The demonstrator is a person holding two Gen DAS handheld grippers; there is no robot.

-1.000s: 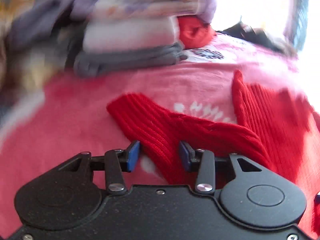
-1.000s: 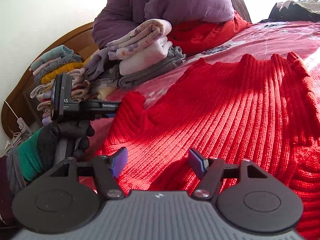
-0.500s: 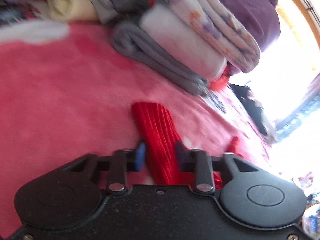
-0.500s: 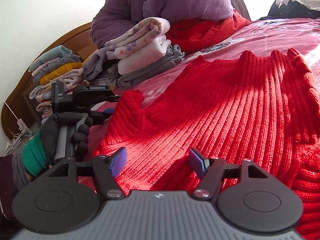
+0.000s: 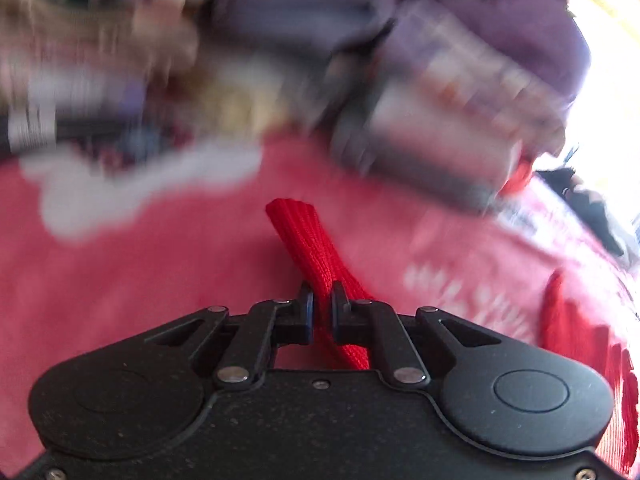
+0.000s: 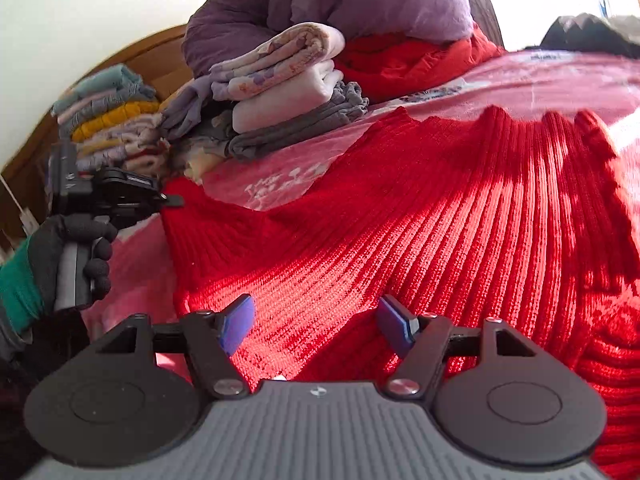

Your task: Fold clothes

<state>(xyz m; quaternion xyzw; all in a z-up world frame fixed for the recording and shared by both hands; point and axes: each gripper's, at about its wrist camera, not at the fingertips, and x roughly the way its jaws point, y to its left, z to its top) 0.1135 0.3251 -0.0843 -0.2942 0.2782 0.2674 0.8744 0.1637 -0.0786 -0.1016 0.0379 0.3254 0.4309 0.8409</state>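
The bed (image 6: 568, 76) lay under a pink blanket with white flowers, and my red sweater (image 6: 432, 216) was spread across most of it, ribbed side up, with one sleeve (image 5: 308, 244) stretched off toward my left. Behind the sweater sat a stack of folded clothes (image 6: 288, 92), grey at the bottom, white in the middle, a flowered piece on top, and a purple quilt (image 6: 340, 0) rose behind that. A second pile (image 6: 108, 120), with a yellow piece in it, leaned at the wooden headboard (image 6: 140, 52).

My left hand (image 6: 76, 256), in a dark glove with a green cuff, gripped its handle upright at the blanket's edge, so that the left gripper (image 5: 322, 312) reached level toward the sweater's corner. From its own camera that gripper tilted down over the blanket. Its jaws were nearly together and pinched the sleeve; they were easing apart slightly, yet the pads pressed the knit on both sides. The cuff end stuck out past the fingertips, above the pink blanket. Everything behind it was blurred in that view.

My right gripper (image 6: 316, 326) hung low over the sweater's body, tilted down, its jaws spread wide. The blue pads (image 6: 240, 322) stood apart with nothing between them but the knit lying below.
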